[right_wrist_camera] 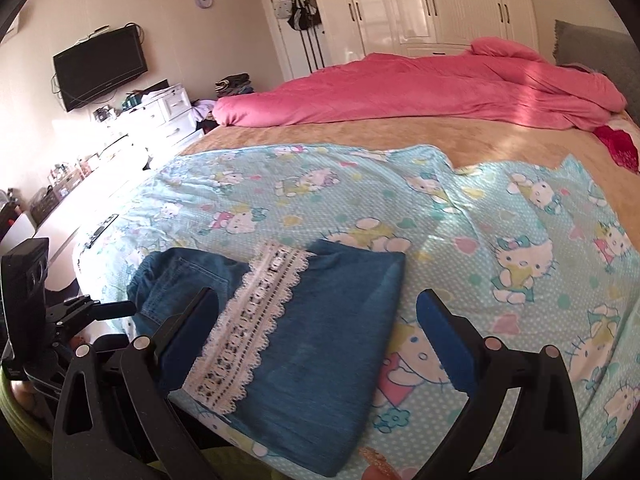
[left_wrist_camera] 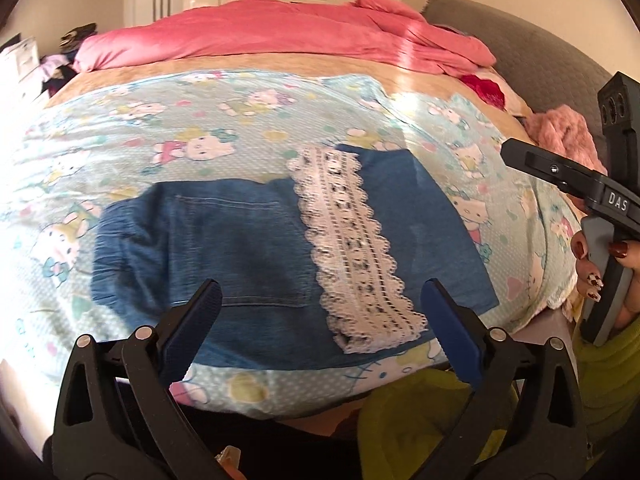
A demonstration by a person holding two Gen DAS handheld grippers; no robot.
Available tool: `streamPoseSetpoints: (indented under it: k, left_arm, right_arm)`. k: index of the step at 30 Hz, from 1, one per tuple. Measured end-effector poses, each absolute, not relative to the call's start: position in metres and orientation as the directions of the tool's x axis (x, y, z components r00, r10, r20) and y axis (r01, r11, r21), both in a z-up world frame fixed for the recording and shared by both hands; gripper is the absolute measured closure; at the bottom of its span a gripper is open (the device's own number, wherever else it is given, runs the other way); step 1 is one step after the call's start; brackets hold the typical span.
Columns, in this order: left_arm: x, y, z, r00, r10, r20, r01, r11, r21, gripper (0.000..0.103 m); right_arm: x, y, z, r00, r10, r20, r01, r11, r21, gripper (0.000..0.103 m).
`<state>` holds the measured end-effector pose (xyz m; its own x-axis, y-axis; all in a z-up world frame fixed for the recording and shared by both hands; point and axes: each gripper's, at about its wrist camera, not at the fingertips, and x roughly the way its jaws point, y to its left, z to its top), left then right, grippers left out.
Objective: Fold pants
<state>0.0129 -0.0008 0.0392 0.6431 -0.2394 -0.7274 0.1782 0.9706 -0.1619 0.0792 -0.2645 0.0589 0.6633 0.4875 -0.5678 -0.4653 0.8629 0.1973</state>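
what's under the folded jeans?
The folded jeans lie flat on the cartoon-cat sheet, lace trim on top. Sheet directly beneath, and any inner denim layers, are covered.

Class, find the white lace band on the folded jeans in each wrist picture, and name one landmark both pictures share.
Left wrist view: the white lace band runs diagonally right of centre, across the folded jeans.
Right wrist view: the band lies lower left of centre, slanting toward the bottom.
Shared landmark: the pink duvet across the bed's far side.
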Motion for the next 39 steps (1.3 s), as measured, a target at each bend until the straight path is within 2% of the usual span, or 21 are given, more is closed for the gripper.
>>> streamPoseSetpoints:
  k: [13,29,31,33,34,35,39]
  left_arm:
    - [0.003,0.06,0.044,0.676,-0.191,-0.712,0.04,0.974,-0.223,0.01]
    - [0.006,0.143,0.001,0.648,-0.18,-0.74,-0.189,0.903,-0.386,0.011]
    - [0.008,0.141,-0.007,0.642,-0.205,-0.739,-0.189,0.891,-0.412,0.024]
    - [0.01,0.137,-0.013,0.636,-0.233,-0.736,-0.18,0.883,-0.435,0.048]
    - [0.011,0.135,-0.015,0.635,-0.245,-0.733,-0.173,0.879,-0.444,0.053]
    - [0.012,0.133,-0.017,0.634,-0.256,-0.73,-0.163,0.878,-0.45,0.062]
    - [0.015,0.128,-0.022,0.626,-0.25,-0.739,-0.155,0.889,-0.432,0.063]
  right_arm:
    - [0.089,-0.182,0.075,0.592,0.553,-0.586,-0.597,0.79,0.14,0.004]
    - [0.122,-0.071,0.051,0.368,0.611,-0.701,-0.765,0.627,0.145,0.004]
    - [0.128,-0.06,0.046,0.348,0.6,-0.72,-0.775,0.616,0.138,0.004]
    - [0.139,-0.045,0.039,0.314,0.592,-0.742,-0.785,0.601,0.147,0.004]
    - [0.143,-0.039,0.036,0.293,0.591,-0.752,-0.79,0.592,0.157,0.004]
    - [0.146,-0.034,0.035,0.279,0.591,-0.757,-0.795,0.584,0.164,0.004]
    - [0.154,-0.008,0.025,0.238,0.57,-0.787,-0.817,0.556,0.156,0.004]
